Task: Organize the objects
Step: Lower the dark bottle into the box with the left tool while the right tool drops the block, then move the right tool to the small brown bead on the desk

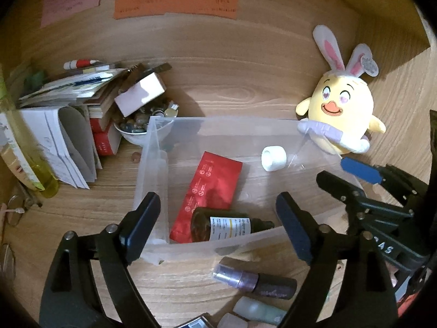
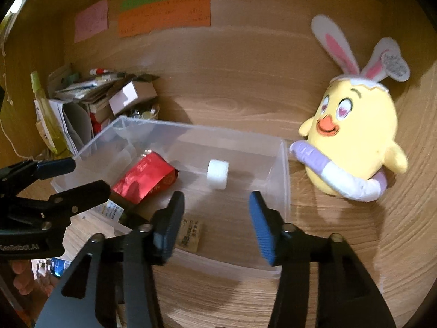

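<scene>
Both tools spread and empty above the clear plastic bin (image 1: 207,136)

Left tool (image 1: 218,224) hangs over the dark brown glass bottle (image 1: 221,225) and red foil pouch (image 1: 210,188) lying inside; right tool (image 2: 215,218) over a small tan block (image 2: 190,236), seemingly just dropped; purple spray bottle (image 1: 255,283) waits on the near table (image 1: 90,205).

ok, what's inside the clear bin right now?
Clear bin holds a red pouch, a brown dropper bottle lying across its lower end, a white cap and a small tan block. Anything beneath the pouch is hidden.
</scene>
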### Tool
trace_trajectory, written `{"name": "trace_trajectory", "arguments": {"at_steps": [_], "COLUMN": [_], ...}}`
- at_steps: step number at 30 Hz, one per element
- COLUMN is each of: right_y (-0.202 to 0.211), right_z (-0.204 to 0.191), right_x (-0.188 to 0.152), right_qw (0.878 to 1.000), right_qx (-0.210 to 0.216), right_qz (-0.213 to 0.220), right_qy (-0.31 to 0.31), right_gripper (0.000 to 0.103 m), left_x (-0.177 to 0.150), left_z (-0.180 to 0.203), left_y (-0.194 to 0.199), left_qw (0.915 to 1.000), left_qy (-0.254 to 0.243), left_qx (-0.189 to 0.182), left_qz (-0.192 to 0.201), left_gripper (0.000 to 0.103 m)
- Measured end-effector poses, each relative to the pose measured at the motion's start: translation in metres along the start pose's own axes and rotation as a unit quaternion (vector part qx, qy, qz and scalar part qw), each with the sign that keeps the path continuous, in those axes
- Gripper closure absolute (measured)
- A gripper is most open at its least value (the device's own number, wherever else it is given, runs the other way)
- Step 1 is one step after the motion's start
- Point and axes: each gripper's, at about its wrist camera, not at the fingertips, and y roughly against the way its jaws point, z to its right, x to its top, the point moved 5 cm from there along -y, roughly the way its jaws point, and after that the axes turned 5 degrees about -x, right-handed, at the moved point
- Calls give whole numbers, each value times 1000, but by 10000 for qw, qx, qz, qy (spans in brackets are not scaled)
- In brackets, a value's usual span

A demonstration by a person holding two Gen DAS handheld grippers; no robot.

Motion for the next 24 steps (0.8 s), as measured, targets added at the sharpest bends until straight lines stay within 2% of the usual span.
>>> {"name": "trace_trajectory", "arguments": {"at_steps": [2, 4, 13, 18, 24], "right_y": [8, 18, 62, 81, 88], "right_z": [1, 1, 2, 7, 10], "right_x": [2, 4, 1, -1, -14], "right_qw": [10000, 9998, 9979, 9965, 9968], "right_qx": [17, 34, 74, 78, 77], "right_qz": [86, 195, 637, 827, 795], "right_qy": [-11, -6, 65, -43, -38], "right_gripper": [51, 44, 23, 20, 20], "left_x": [0, -1, -6, -16, -34], "left_z": [0, 1, 4, 2, -2], "left_y": [5, 12, 47, 71, 90], "left_qw": [10000, 9999, 9995, 9988, 9984], "left_qy": [-33, -75, -196, -289, -411], "left_qx": [39, 47, -90, -64, -9], "left_qz": [49, 105, 243, 391, 381], "left_gripper": [15, 11, 6, 3, 2]}}
